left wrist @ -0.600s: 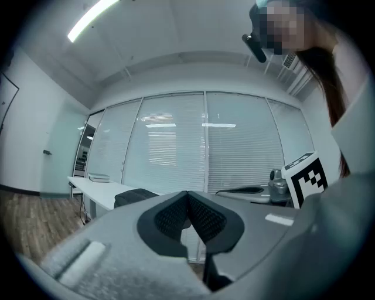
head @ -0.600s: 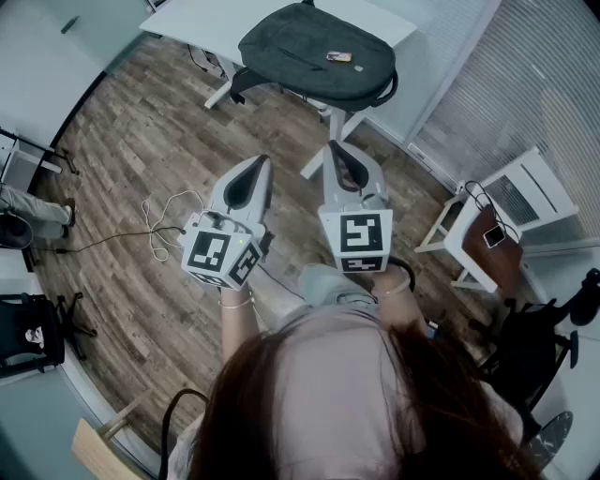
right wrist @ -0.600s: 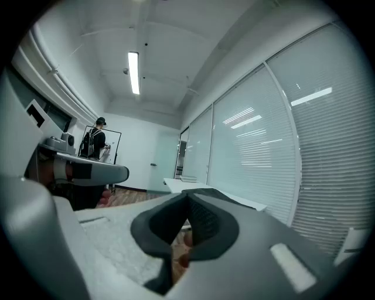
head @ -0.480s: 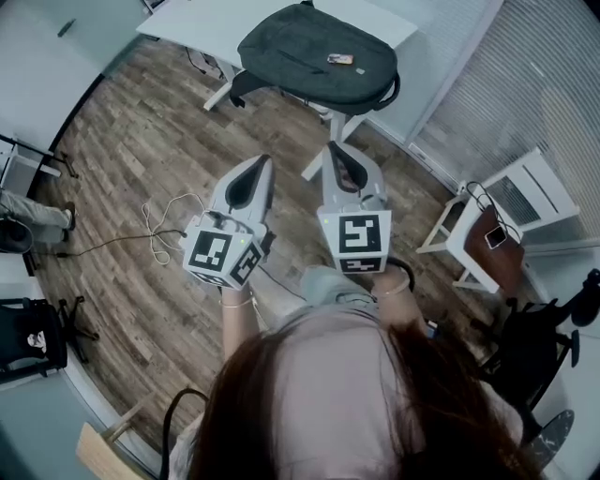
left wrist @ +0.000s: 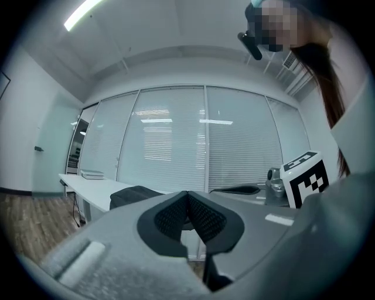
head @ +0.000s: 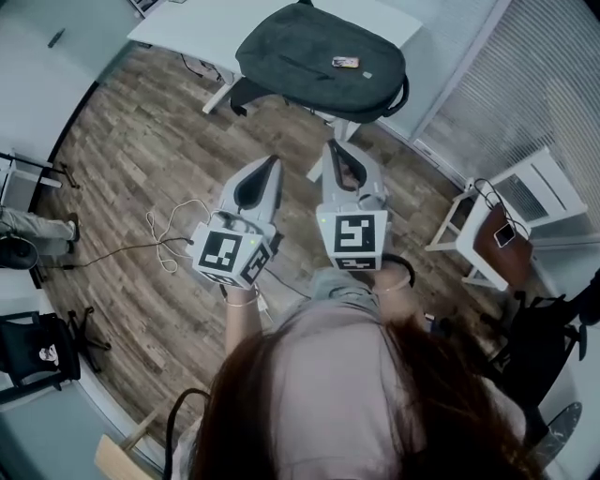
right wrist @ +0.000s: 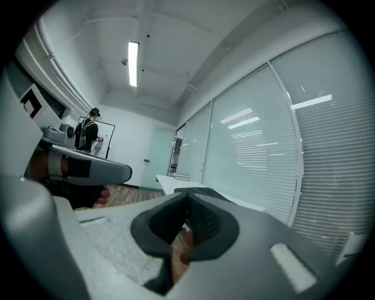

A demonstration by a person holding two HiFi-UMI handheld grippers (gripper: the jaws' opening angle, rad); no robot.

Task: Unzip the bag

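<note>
Nearest, both held level over the floor, side by side: left gripper [head: 270, 169] jaws closed on nothing, right gripper [head: 338, 157] same, pads together, empty. Well ahead, the dark bag [head: 319, 58] lies flat on a white table [head: 192, 23], no opening visible, zip pull too small to spot. Risks, imo: jaws must open first or they'll just shove fabric; tugging w/o the other gripper pinning the bag could drag it off the table edge

White tbl [head: 192, 26] w/ dark bag [head: 314, 58] flat on top.
</note>
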